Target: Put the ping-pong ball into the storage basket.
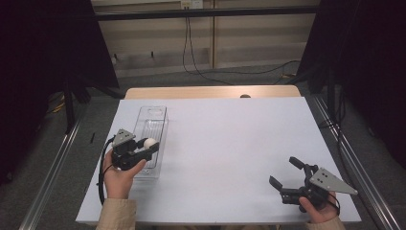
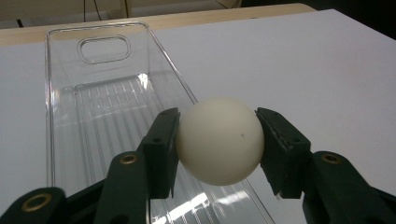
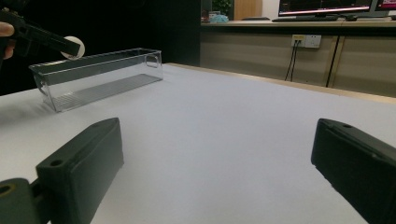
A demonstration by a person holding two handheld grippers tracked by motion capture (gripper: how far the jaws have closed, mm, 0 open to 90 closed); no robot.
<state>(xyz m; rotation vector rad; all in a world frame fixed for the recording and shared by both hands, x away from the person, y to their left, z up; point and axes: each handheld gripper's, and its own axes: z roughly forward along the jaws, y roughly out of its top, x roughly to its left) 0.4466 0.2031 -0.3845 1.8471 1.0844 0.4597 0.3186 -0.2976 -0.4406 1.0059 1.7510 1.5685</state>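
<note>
Gripping a white ball (image 2: 219,140) between its two black jaws, the left gripper (image 1: 149,145) holds it above the near end of a clear plastic tray (image 1: 152,115). The right gripper (image 1: 286,173) rests well apart on the white table (image 1: 230,143), jaws spread wide with nothing between them.
</note>
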